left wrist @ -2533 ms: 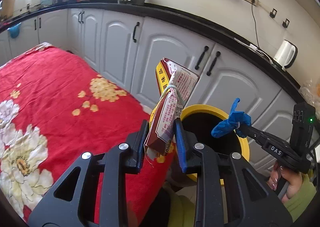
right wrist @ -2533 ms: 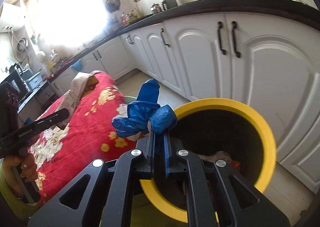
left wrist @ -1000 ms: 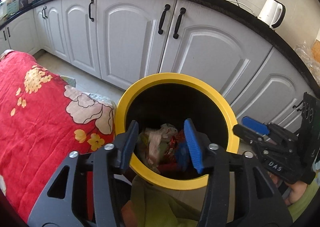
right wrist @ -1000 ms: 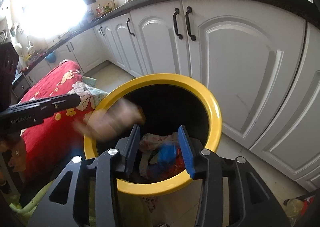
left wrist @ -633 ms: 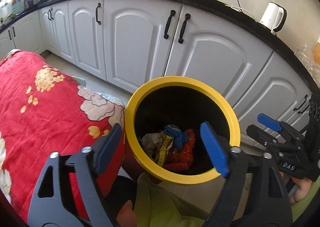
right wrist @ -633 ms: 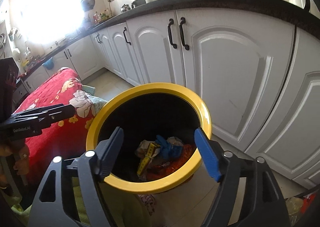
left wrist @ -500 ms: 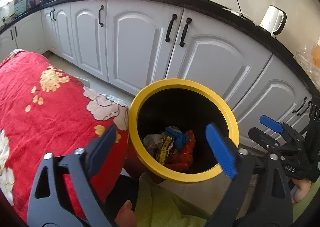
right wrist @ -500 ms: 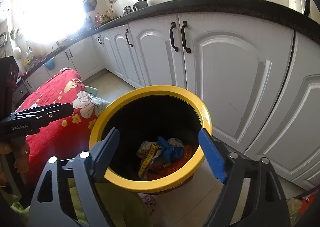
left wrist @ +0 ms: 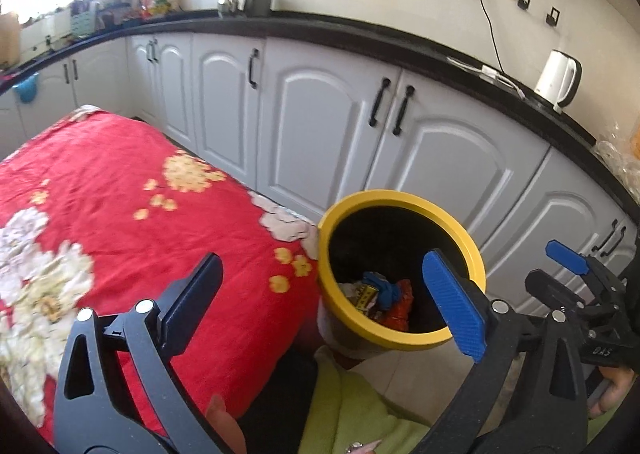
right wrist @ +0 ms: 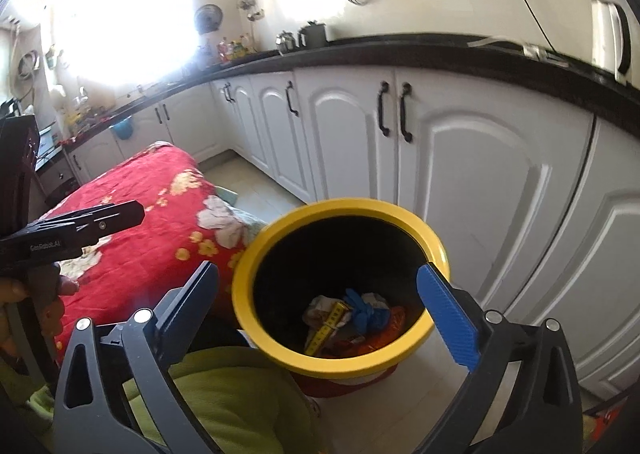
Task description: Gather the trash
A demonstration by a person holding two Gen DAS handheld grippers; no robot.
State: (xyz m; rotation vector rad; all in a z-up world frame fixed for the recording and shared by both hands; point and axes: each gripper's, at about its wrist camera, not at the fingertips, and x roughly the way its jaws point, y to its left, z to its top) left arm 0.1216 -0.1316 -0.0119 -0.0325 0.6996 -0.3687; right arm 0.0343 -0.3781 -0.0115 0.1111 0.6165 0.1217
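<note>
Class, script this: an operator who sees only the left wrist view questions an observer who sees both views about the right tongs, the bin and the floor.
Operator: I see the right tongs only side-on. Are they holding anything?
Observer: No. Their jaws have just been opening, they stand wide, and nothing is between them.
Operator: What colour is the bin below its yellow rim?
Observer: Red, seen from the right wrist.
Operator: Is anything on the floor to the right of the bin?
Observer: A red thing at the picture's lower right edge, too cut off to identify.
</note>
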